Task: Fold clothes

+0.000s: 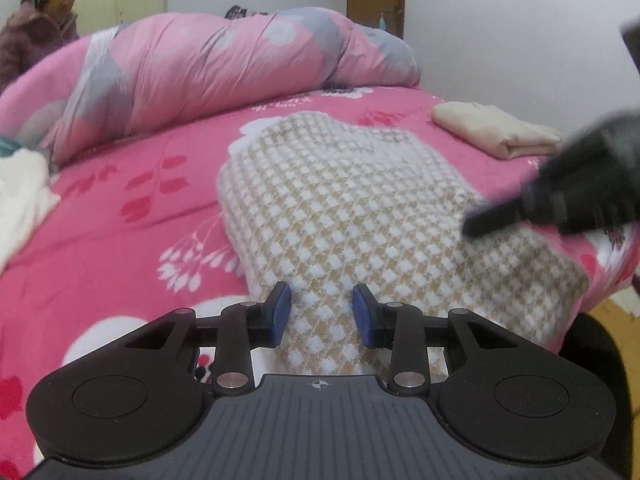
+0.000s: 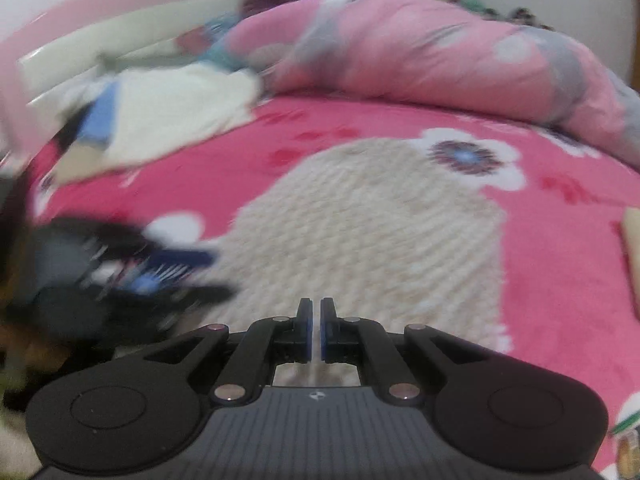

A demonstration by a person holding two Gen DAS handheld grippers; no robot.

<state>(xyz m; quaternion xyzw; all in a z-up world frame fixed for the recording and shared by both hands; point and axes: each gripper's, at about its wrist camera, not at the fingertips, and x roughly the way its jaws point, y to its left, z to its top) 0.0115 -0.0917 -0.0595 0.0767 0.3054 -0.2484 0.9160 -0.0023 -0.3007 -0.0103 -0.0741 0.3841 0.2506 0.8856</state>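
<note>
The bed (image 1: 120, 248), under a bright pink floral cover, fills both views. Along the upper part of each frame lies a rolled pink-and-grey quilt (image 1: 224, 64), bulky and out of the way. In the middle of the left wrist view sits the task's thing, a tan-and-white checked knit garment (image 1: 344, 208), spread flat with its near end running down to the lower centre of the frame. It looks thick, soft and limp: light enough to lift by one edge, but likely to sag and stretch, and its nubby weave should grip well instead of slipping. At upper right a cream folded garment (image 1: 496, 132) lies just beyond it, and a white garment (image 1: 20, 196) is at the left edge.

The left claw (image 1: 322, 312) hangs at the knit's near end, partly parted; the fabric lies between the blue pads, though whether they pinch it I cannot tell. The right claw (image 2: 316, 328) is clenched on nothing, over the knit's blurred near part. The best holds are probably the two near corners or the hem, taken together so the fold stays square.
</note>
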